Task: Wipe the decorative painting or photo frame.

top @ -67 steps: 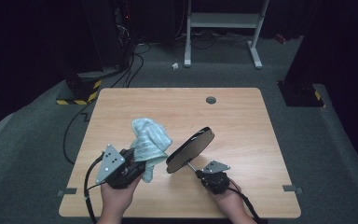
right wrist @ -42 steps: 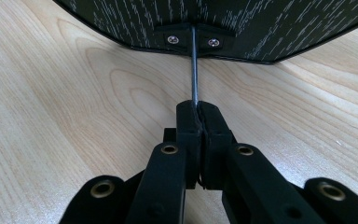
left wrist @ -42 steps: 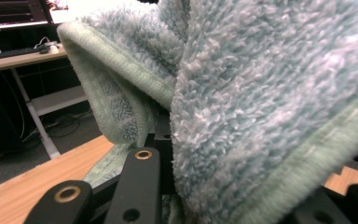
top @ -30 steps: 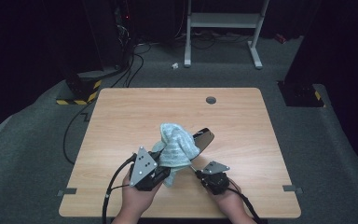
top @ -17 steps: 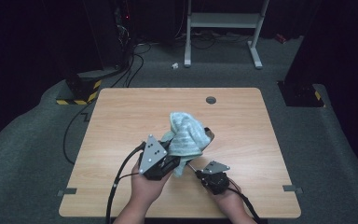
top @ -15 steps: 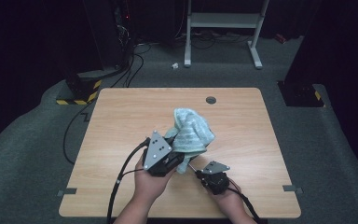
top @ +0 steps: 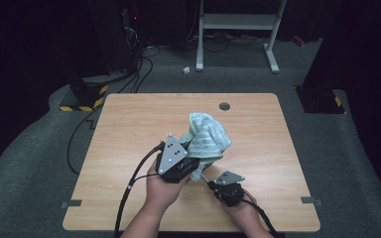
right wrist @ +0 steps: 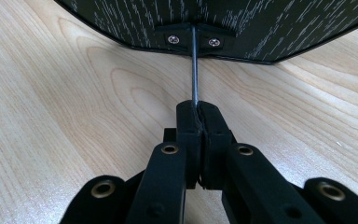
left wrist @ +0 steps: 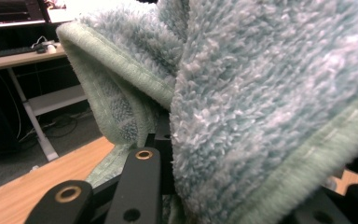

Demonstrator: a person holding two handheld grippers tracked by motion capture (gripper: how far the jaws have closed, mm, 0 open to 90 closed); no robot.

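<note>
A fluffy pale blue-green towel (top: 207,139) hangs bunched over the middle of the wooden table (top: 129,129). My left gripper (top: 197,166) is shut on its lower edge. In the left gripper view the towel (left wrist: 270,93) drapes over the jaws of that gripper (left wrist: 200,186). My right gripper (top: 212,184) sits near the front edge, shut on a thin metal rod (right wrist: 195,70). The rod runs up into a screwed bracket on a dark, white-flecked flat panel (right wrist: 242,18), tilted above the tabletop. In the high view the towel covers that panel.
A round cable hole (top: 224,106) lies near the table's far edge. Beyond the table, cables (top: 144,64) trail on the grey floor beside a yellow-and-black striped base (top: 82,101) and a white frame's legs (top: 273,49).
The left gripper has carried the towel rightward and up over the dark panel, which now lies hidden beneath it. The right gripper has kept its place, still shut on the rod.
</note>
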